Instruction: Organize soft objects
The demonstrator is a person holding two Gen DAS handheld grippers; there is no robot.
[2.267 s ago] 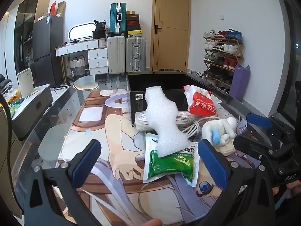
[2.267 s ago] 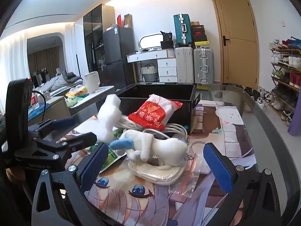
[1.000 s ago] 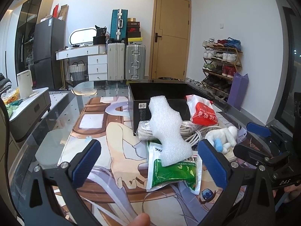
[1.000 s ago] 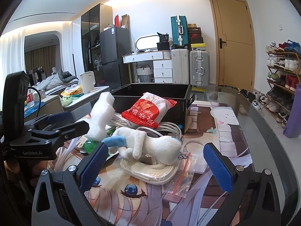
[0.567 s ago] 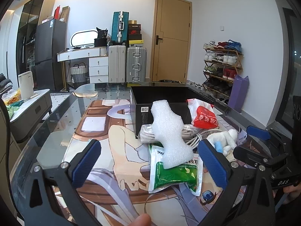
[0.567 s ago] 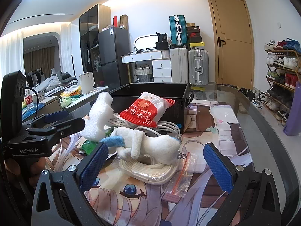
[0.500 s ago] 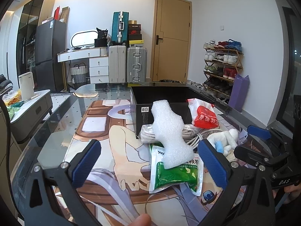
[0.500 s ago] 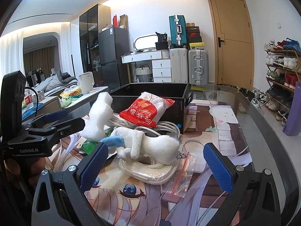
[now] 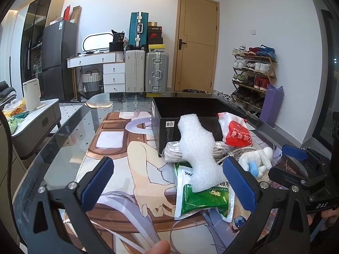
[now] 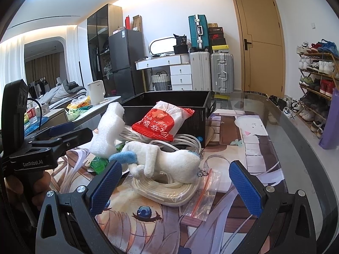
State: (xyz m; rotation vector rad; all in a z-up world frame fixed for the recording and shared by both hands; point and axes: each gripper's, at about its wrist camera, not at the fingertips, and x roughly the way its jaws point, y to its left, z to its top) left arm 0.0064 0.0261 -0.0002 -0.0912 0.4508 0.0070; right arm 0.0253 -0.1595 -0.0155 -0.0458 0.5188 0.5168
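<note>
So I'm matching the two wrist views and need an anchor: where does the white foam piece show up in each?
Left wrist view: the white foam piece stands at centre, leaning on the cord bundle, its base on the green packet.
Right wrist view: left of centre, behind the plush toy.
Shared landmark: the black box just behind it in both.

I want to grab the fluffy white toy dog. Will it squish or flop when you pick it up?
The white plush toy will probably squish, since it looks soft and stuffed. It may droop, because it already sags over the coiled white cord. It looks light, and its bead chain would likely dangle.
</note>
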